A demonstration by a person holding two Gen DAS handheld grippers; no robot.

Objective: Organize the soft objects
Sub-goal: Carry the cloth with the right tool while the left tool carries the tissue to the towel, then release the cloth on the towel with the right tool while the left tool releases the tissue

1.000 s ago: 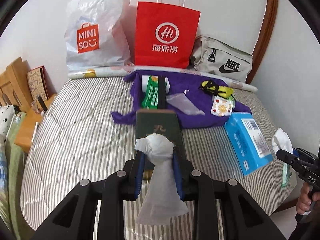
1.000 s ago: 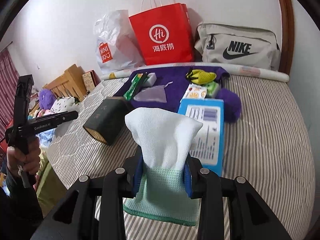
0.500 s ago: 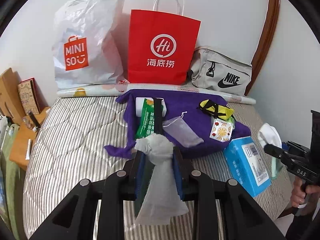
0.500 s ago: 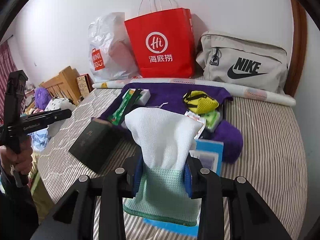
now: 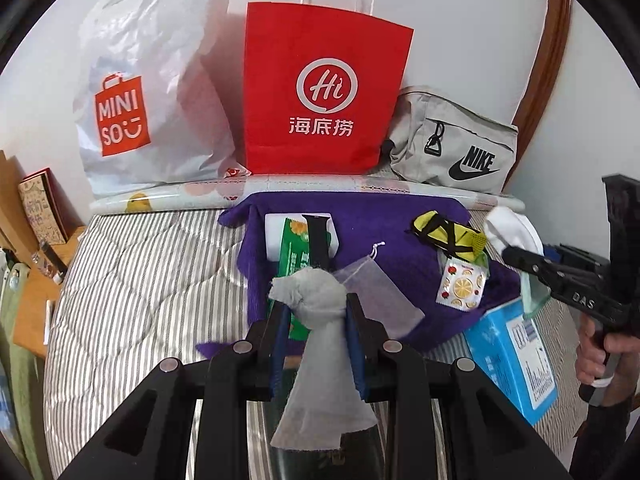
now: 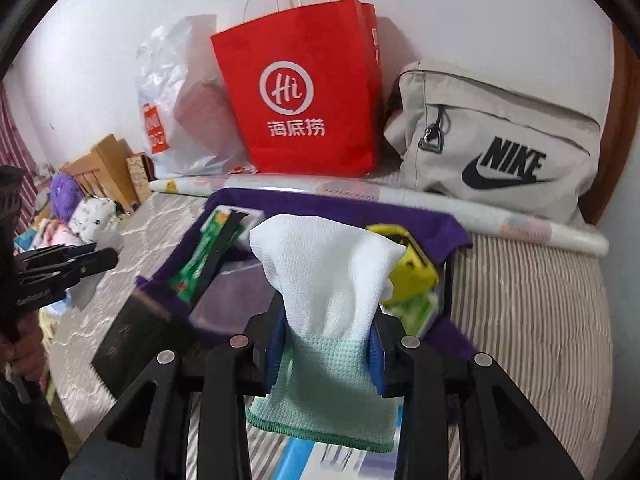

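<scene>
- Surface: a bed (image 5: 132, 280) with a grey-and-white striped quilted cover; it fills the lower half of both wrist views.
- Back wall plain white. A curved brown wooden frame (image 5: 536, 80) rises at the right edge of the bed.
- Against the wall, left to right: a white MINISO plastic bag (image 5: 152, 92), a red paper bag (image 5: 324, 92) with white rope handles, a beige Nike bag (image 5: 456, 144).
- A rolled printed sheet (image 5: 320, 186) lies along the head of the bed, in front of the three bags.
- A purple towel (image 5: 372, 216) is spread on the bed just in front of the roll. On it: a green packet (image 5: 296, 256) with a dark strap across it, a translucent drawstring pouch (image 5: 376, 292), a yellow-and-black item (image 5: 446, 234), a small fruit-print sachet (image 5: 460, 284).
- A blue box (image 5: 512, 352) lies on the cover at the towel's right edge; a dark book-like block (image 6: 136, 340) lies at the towel's left corner.
- Left of the bed: wooden furniture (image 6: 104, 168), a purple plush (image 6: 64, 194), assorted soft clutter; details too small to tell.
- Left gripper (image 5: 316, 320): jaws narrow, clamped on a bunched grey cloth (image 5: 316, 344), held in the air above the near edge of the towel.
- Right gripper (image 6: 326, 344): jaws clamped on a white-and-mint cloth (image 6: 328, 292), held above the towel's near right part; a hand (image 5: 600, 344) grips its handle.
</scene>
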